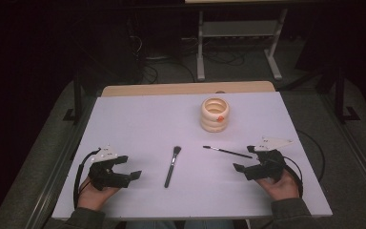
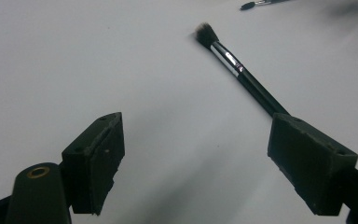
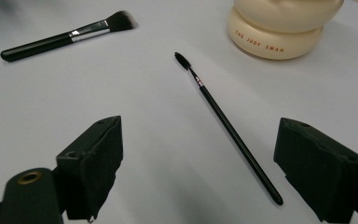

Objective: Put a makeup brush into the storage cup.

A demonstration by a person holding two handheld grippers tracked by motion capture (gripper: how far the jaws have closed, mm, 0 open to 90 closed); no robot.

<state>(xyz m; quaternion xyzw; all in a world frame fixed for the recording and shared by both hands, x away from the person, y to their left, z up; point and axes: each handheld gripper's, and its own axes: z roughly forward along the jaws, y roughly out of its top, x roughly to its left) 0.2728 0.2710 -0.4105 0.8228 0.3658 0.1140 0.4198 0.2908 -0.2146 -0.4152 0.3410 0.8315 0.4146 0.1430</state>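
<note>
Desk [image 1: 138, 119] evenly lit from above — the room around it sinks into black. Soft shadows lie under the near gripper jaws; far corners in both gripper views blur, slightly grainy overall.

1. Cream ringed holder [image 3: 279, 28]: orange capitals on its lowest ring, seen in the right gripper view, read "THE JODY SWAN"; the third word is small and slightly uncertain.
2. High view: an orange mark sits on the holder's top ring, too small to read.
3. No other legible text.
</note>
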